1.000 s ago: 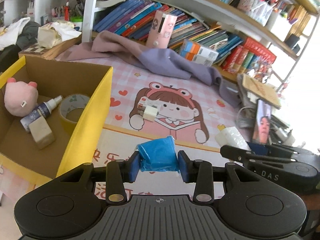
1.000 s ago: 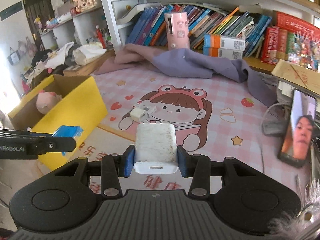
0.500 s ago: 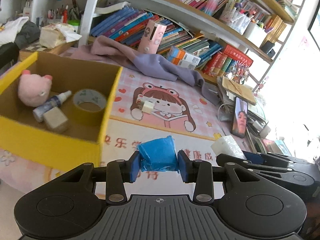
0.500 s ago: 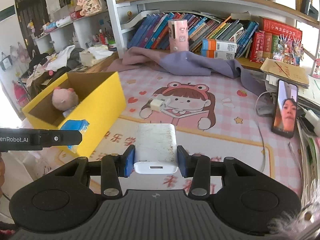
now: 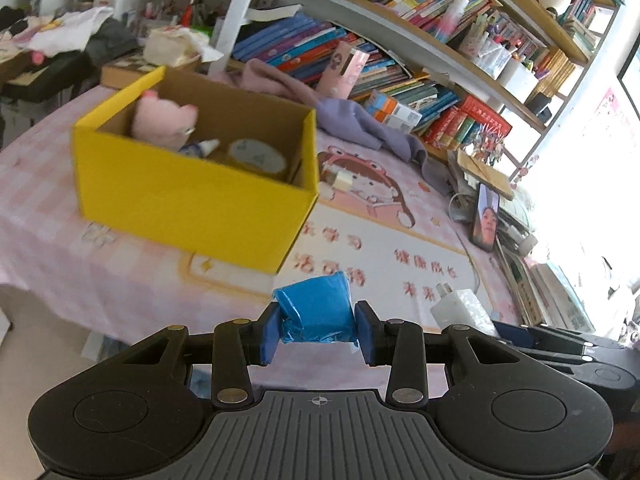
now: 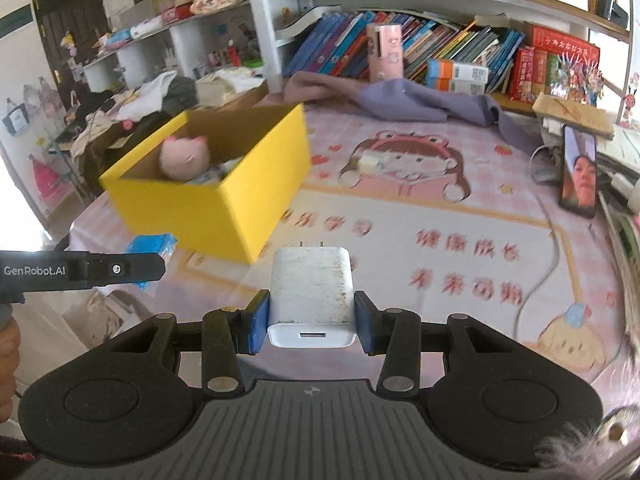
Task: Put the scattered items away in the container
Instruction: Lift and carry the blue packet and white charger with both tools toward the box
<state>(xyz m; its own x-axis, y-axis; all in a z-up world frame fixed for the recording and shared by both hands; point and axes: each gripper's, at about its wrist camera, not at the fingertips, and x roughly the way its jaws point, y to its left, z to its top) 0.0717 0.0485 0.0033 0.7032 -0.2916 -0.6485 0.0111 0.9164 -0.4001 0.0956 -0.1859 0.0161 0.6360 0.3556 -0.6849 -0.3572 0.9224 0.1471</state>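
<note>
My left gripper (image 5: pixel 316 330) is shut on a blue packet (image 5: pixel 316 312), held in the air in front of and below the yellow cardboard box (image 5: pixel 192 196). My right gripper (image 6: pixel 310 326) is shut on a white charger (image 6: pixel 312 288), held in the air to the right of the box (image 6: pixel 224 196). The box holds a pink plush (image 5: pixel 160 120), a spray bottle (image 5: pixel 200 146) and a tape roll (image 5: pixel 256 154). A small white item (image 5: pixel 340 180) lies on the cartoon mat past the box. The blue packet also shows in the right wrist view (image 6: pixel 150 246).
A purple cloth (image 6: pixel 420 100) lies at the back below shelves of books. A phone (image 6: pixel 580 172) leans at the right edge beside cables and papers. The near table edge (image 5: pixel 60 300) drops off at the left. Clothes are piled at the back left.
Both grippers have pulled back toward the near table edge with their items still held. The box now looks farther off and is seen more from the side.
</note>
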